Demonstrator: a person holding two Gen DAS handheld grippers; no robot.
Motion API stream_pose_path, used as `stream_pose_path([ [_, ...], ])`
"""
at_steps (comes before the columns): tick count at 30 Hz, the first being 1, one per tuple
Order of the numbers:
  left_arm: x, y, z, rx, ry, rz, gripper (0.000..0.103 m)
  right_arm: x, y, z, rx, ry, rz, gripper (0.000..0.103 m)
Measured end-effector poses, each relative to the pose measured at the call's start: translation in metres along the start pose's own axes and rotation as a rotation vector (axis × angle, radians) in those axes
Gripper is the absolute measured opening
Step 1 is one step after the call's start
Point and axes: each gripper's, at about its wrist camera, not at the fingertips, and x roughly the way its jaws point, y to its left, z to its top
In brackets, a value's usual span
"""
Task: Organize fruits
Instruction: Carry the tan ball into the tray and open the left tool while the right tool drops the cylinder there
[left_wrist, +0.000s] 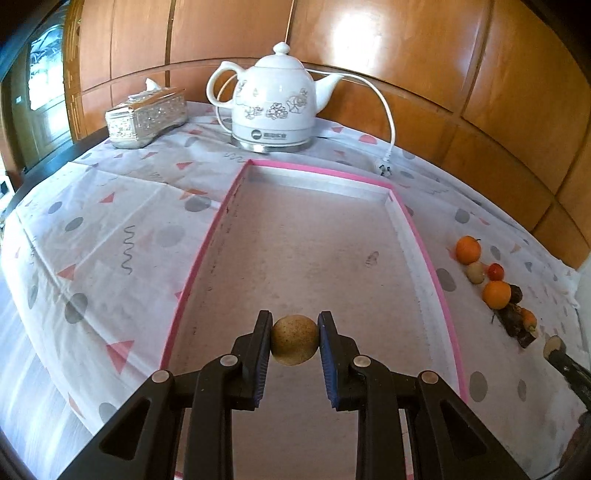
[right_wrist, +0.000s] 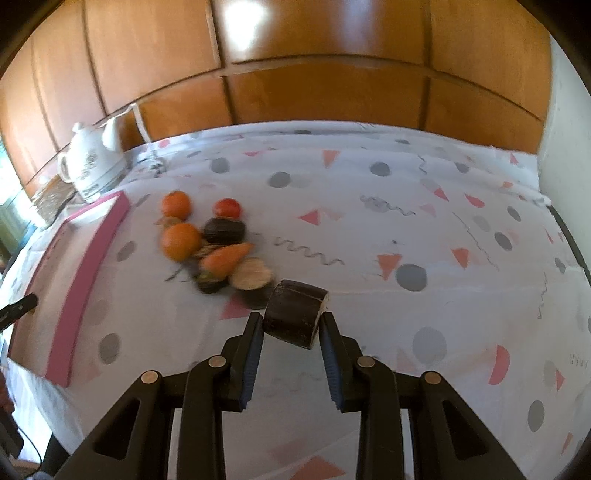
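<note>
1. Glossy orange-brown wood panelling (left_wrist: 369, 44) walled the room behind the table, catching bright window glare on its smooth face.
2. A thin white tablecloth (left_wrist: 110, 229), creased and printed with grey dots, pink triangles and squiggles, covered the whole surface.
3. On it lay a shallow rectangular tray (left_wrist: 428, 254) with a pink rim and a pale, scuffed, bare floor.
4. Beyond the tray's far end stood a white glazed ceramic kettle (left_wrist: 275, 99) with a floral print on a metal base, its white cord (left_wrist: 388, 114) trailing to a plug on the cloth.
5. Left of the kettle sat a silvery, embossed tissue box (left_wrist: 147, 116).
6. The left gripper (left_wrist: 294, 339) pinched a small, round, tan speckled fruit (left_wrist: 294, 341) between its blue ribbed pads, held over the tray's near end.
7. The right gripper (right_wrist: 291, 328) clamped a dark, cylindrical chunk (right_wrist: 293, 317) with a pale cut face, above the cloth just right of the pile.
8. The remaining pile lay on the cloth just right of the tray: two smooth oranges (right_wrist: 181, 240), a red tomato (right_wrist: 228, 208), a tapered carrot (right_wrist: 225, 260), and more dark pieces (right_wrist: 224, 230), one showing a pale sliced face, all somewhat blurred.
</note>
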Motion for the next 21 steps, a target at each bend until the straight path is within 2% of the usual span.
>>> stream_pose_path([
  [5,-0.002,-0.002,0.001,0.005,-0.005,0.0,0.026,-0.007,0.03,0.001,-0.072,-0.01,0.06,0.031],
  [17,-0.006,0.005,-0.005,0.0,0.003,0.015,0.026,-0.003,0.127,0.005,-0.272,0.006,0.27,0.031],
  [18,-0.007,0.006,-0.005,-0.002,0.004,0.017,0.027,-0.002,0.134,0.006,-0.284,0.007,0.283,0.031],
  [21,-0.009,0.008,-0.005,-0.007,-0.005,0.018,0.042,-0.004,0.153,0.007,-0.312,0.015,0.341,0.031],
])
